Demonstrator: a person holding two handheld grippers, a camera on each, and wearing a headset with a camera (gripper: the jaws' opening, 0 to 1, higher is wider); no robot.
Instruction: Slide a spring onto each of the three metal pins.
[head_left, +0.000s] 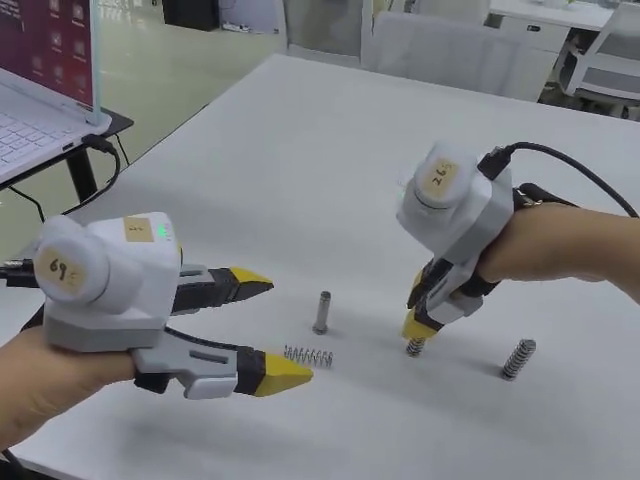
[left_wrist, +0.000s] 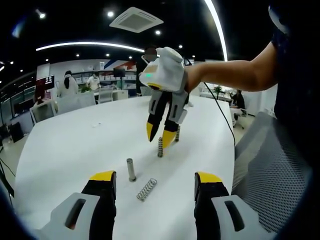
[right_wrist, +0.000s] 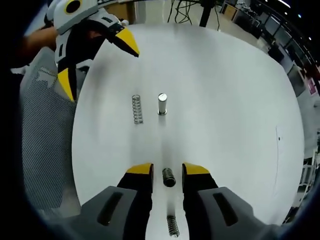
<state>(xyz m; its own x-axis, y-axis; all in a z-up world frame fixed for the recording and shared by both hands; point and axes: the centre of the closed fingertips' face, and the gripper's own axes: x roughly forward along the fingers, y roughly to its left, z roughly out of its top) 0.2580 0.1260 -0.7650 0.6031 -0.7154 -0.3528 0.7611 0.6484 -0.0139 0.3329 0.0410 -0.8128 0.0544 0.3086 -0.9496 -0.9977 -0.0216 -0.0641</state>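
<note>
Straddling spring-sleeved pin (right_wrist: 169, 177) — grey coils upright | right fingers (right_wrist: 140, 170) barely parted | left fingers (left_wrist: 102, 177) wide, empty

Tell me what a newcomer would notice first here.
The white right gripper, yellow-tipped fingers pointing down, straddles a spring-covered metal pin right of centre on the white table. The open white left gripper at lower left faces a bare silver metal pin, with a loose steel coil spring lying beside it.

Left claw (head_left: 288, 328) lies level, jaws spread wide; right claw (head_left: 414, 318) points steeply down, jaws narrowly parted.
</note>
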